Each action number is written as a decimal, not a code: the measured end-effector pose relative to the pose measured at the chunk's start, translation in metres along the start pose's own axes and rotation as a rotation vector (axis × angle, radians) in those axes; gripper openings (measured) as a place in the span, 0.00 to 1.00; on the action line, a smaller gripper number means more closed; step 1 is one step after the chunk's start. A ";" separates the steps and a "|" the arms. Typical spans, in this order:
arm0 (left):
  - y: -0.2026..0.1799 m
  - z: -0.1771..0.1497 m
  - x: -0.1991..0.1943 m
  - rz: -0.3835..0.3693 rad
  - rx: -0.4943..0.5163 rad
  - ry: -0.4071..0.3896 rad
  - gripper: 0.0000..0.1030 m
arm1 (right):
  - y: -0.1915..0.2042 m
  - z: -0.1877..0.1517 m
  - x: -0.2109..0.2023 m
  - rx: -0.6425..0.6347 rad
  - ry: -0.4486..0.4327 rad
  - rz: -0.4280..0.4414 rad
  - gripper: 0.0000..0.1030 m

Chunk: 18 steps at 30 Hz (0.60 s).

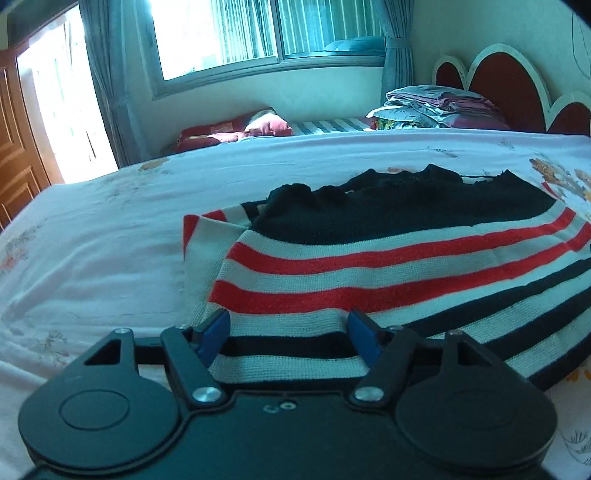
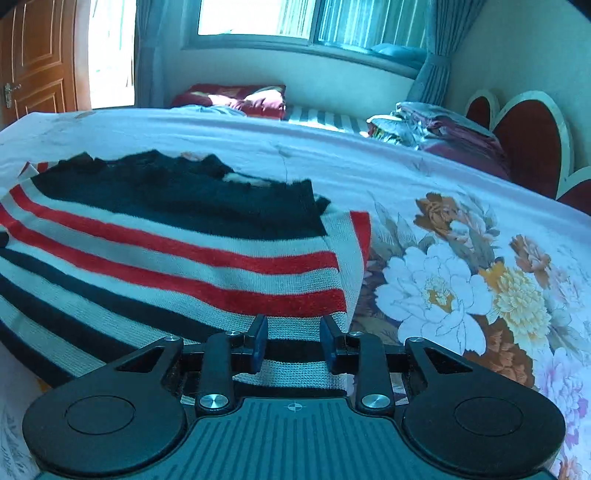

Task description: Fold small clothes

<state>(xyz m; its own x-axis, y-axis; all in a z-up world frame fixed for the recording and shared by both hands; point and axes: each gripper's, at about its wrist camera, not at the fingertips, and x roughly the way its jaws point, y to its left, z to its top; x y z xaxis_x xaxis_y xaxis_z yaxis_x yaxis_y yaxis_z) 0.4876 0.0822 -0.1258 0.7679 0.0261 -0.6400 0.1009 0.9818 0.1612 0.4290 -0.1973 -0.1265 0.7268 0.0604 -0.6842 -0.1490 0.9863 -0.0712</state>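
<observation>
So I'm looking down both wrist cams at the bed (image 1: 110,229) right now — pale floral sheet, big printed flowers toward the headboard side. The striped knit sweater (image 1: 369,266) is spread across the near part of the bed, running between my two grippers: black top section farthest from me, then red-and-white bands, then black-and-white bands closest to the near edge.

Left gripper (image 1: 290,334) has the sweater's hem corner between its blue pads (image 1: 214,336). The jaws stand fairly wide, the fabric bunched between them and lifted off the sheet, so I read it as gripping the hem. On that side a sleeve (image 1: 207,236) is folded in under the body, its red-and-white cuff poking out toward the bed's open, empty side.

Right gripper (image 2: 293,341) is narrower, its blue pads (image 2: 260,343) clenched on the opposite hem corner — white and black band pinched between them, fabric raised here too. The other sleeve sits tucked along that edge, just beside the big white flower print (image 2: 432,291).

Further back: a stack of folded bedding (image 1: 436,107) at the far corner by the red scalloped headboard (image 1: 509,85), a dark red pillow (image 1: 236,133) along the far edge under the window (image 1: 258,33), blue curtains, wooden door (image 2: 37,55) off to the side.
</observation>
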 end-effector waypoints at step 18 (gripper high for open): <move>-0.072 -0.024 -0.033 -0.104 0.030 0.025 0.61 | 0.102 -0.035 -0.025 -0.088 0.058 0.041 0.29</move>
<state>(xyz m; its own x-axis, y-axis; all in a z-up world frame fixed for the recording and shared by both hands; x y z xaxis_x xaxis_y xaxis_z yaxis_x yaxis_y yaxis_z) 0.4401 0.0154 -0.1342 0.7362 -0.0707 -0.6731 0.1987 0.9733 0.1150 0.3719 -0.1033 -0.1418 0.6794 0.0890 -0.7284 -0.2378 0.9657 -0.1039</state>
